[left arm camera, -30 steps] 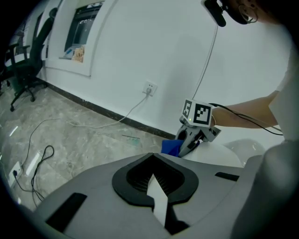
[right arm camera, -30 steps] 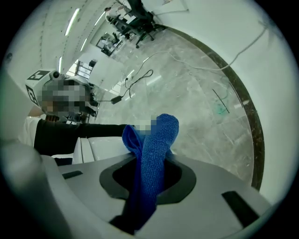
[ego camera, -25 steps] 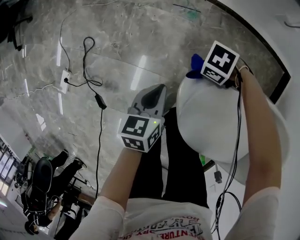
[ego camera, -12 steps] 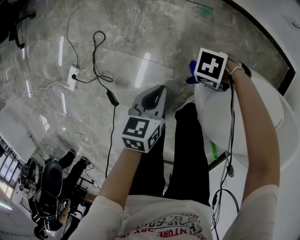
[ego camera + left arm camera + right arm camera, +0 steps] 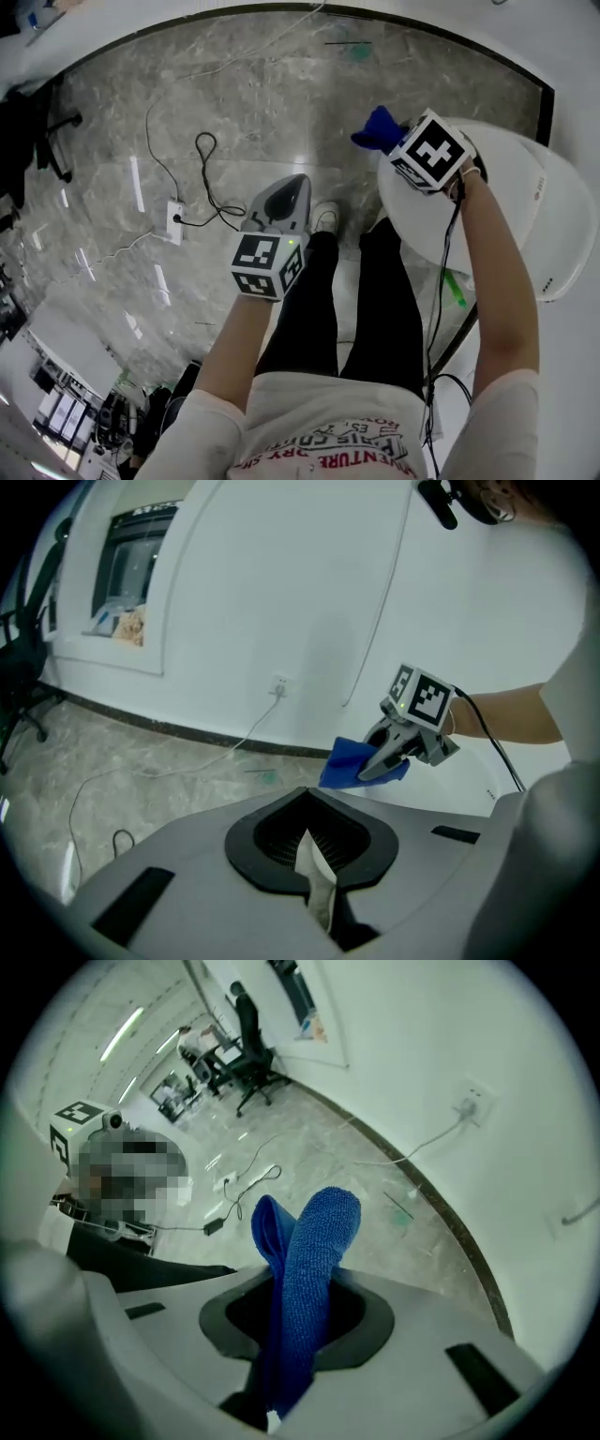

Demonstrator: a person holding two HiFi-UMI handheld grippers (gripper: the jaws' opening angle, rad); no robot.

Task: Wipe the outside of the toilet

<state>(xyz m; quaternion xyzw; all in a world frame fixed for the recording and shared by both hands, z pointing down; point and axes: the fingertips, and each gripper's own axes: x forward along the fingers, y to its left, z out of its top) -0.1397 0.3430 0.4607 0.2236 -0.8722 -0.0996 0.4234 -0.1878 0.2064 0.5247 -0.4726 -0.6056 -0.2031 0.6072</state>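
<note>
The white toilet stands at the right of the head view, lid down. My right gripper is shut on a folded blue cloth, held at the toilet's far left edge; whether the cloth touches it I cannot tell. In the right gripper view the blue cloth sticks up out of the jaws of my right gripper. My left gripper hovers over the floor above the person's legs, away from the toilet. Its jaws are together, with a thin pale strip at the seam. The left gripper view also shows the cloth and toilet.
A power strip and looped black cable lie on the grey marble floor left of the legs. A dark baseboard curves along the white wall. A wall socket with a cord sits low. An office chair stands far off.
The head view has swung, showing more wall and toilet. My right gripper with the blue cloth stays at the toilet's edge, turned slightly. My left gripper holds its place over the legs.
</note>
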